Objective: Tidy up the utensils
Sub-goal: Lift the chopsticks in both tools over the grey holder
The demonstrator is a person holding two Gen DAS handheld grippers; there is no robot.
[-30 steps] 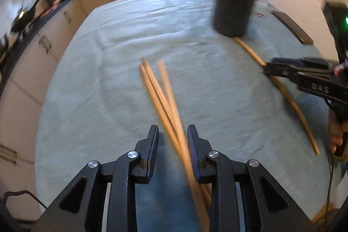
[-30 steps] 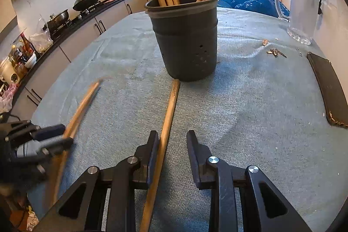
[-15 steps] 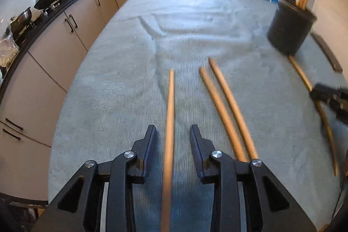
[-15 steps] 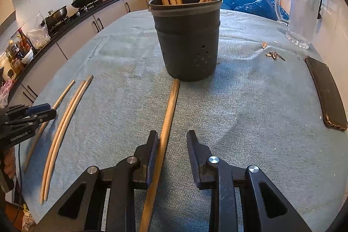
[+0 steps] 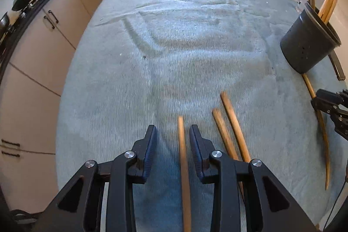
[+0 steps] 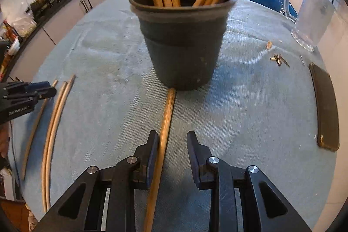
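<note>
Straddling a long round wooden stick (image 5: 182, 158) on the grey-blue ribbed tablecloth (image 5: 184, 40), the black left gripper (image 5: 173, 134) hangs with its jaws parted, the stick lying nearer the right-hand finger and gripped by neither. Just to the right of that gripper lie two more wooden sticks side by side (image 5: 230, 129). The black right gripper (image 6: 172, 138) is likewise spread open over a single thin wooden stick (image 6: 163, 134), which runs close along the inner face of its left finger; whether they touch cannot be told. Straight ahead of the right gripper, that stick's far end meets the foot of a dark grey round plastic utensil pot (image 6: 182, 42) holding several upright wooden sticks. Only the right wrist view shows a clear glass jug (image 6: 308, 14) far to the right, a dark flat slab (image 6: 326, 105) and small scattered scraps (image 6: 279, 59). Only the left wrist view shows the cream kitchen cabinets (image 5: 43, 40) along the far left.
</note>
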